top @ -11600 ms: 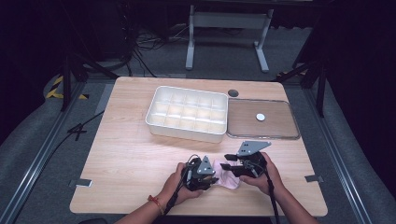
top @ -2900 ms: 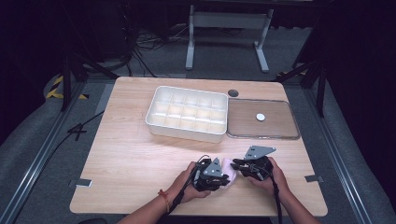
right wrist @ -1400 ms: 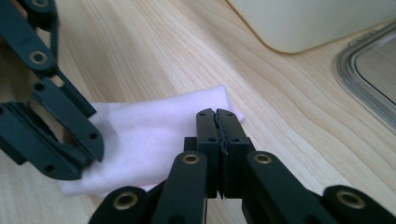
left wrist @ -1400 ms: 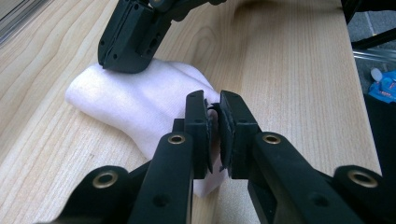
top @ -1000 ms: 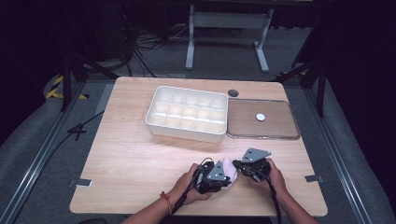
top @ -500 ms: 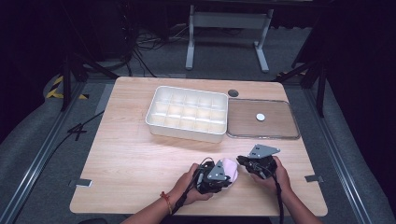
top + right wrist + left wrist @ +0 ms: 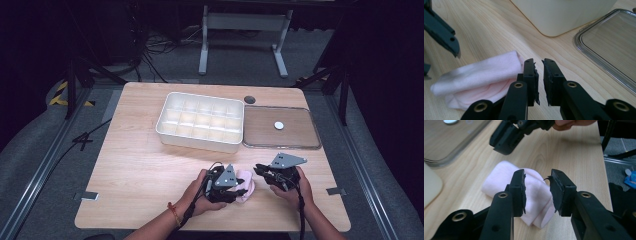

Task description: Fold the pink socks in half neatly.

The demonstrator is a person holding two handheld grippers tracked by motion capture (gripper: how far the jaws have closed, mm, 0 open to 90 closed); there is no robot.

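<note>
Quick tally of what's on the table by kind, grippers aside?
Pink cloth: 1
White divided tray: 1
Clear lid: 1
Total: 3
</note>
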